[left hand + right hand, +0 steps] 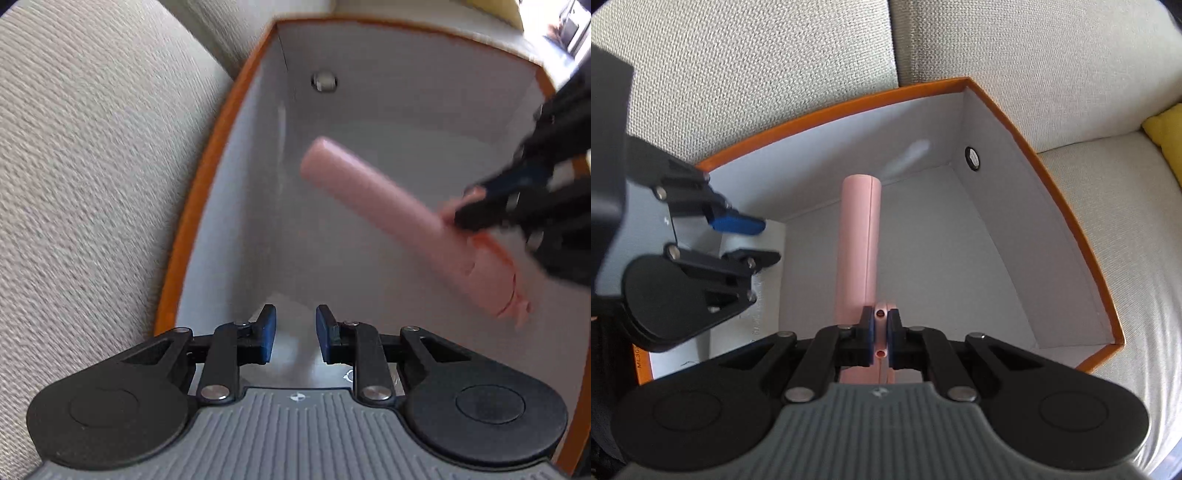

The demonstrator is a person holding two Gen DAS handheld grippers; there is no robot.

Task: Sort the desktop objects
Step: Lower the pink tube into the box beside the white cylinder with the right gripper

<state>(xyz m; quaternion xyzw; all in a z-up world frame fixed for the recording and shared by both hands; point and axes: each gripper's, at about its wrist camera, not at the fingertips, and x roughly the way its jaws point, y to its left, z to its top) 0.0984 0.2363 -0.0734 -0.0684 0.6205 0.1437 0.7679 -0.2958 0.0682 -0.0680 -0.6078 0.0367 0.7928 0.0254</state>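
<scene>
Pink case (860, 236), a long rounded body with a seam along its length, hangs inside the orange-rimmed box (1027, 144), clamped at its near end by the right gripper (881, 334), whose fingers are clenched on a narrow flat part bearing two small red dots. Its far end points down toward the box floor without visibly touching it. By its look the case is stiff, smooth plastic, probably light; held at one end it will tend to swing, and the smooth shell could slip between the pads, so a hold on the flattened end, where the pads sit square, seems safer than one on the round barrel. Left gripper (295, 332) also stands over the box near one corner, fingers parted with nothing between them; the pads touch nothing. Under it lies a white card or paper (753, 266) against the box wall; what it is cannot be told. Box walls are white, tall and steep, with a round grommet hole (972, 158) in one end wall; the floor beyond the case is bare, leaving room to lay the case down flat. Sofa cushions (757, 62) surround the box, so it rests on a soft base and may shift if a wall is pushed. A yellow cushion (1167, 136) shows at the edge.
</scene>
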